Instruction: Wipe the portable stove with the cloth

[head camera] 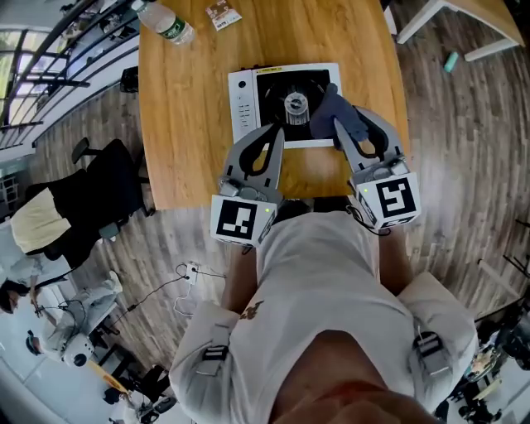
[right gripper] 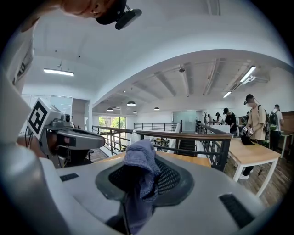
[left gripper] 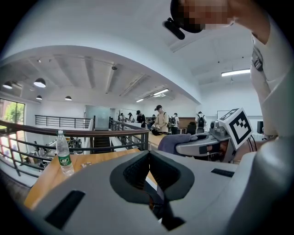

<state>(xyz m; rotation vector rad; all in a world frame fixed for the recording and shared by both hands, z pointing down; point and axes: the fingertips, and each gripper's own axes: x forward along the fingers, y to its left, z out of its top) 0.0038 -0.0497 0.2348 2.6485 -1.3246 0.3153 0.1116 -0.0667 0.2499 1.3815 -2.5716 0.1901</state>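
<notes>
The portable stove (head camera: pixel 286 103), white with a black top and a round burner, lies on the wooden table (head camera: pixel 186 108). My right gripper (head camera: pixel 338 122) is shut on a blue-grey cloth (head camera: pixel 330 108), which hangs over the stove's right side. In the right gripper view the cloth (right gripper: pixel 140 172) bunches up between the jaws. My left gripper (head camera: pixel 277 131) is shut with nothing in it, its tips at the stove's near edge. The left gripper view shows the cloth (left gripper: pixel 177 141) and the right gripper (left gripper: pixel 206 147) off to its right.
A clear water bottle (head camera: pixel 166 23) lies at the table's far left, and stands out in the left gripper view (left gripper: pixel 63 153). A small packet (head camera: pixel 222 12) lies near it. A dark chair (head camera: pixel 99 195) stands left of the table. A railing (right gripper: pixel 183 137) runs beyond it.
</notes>
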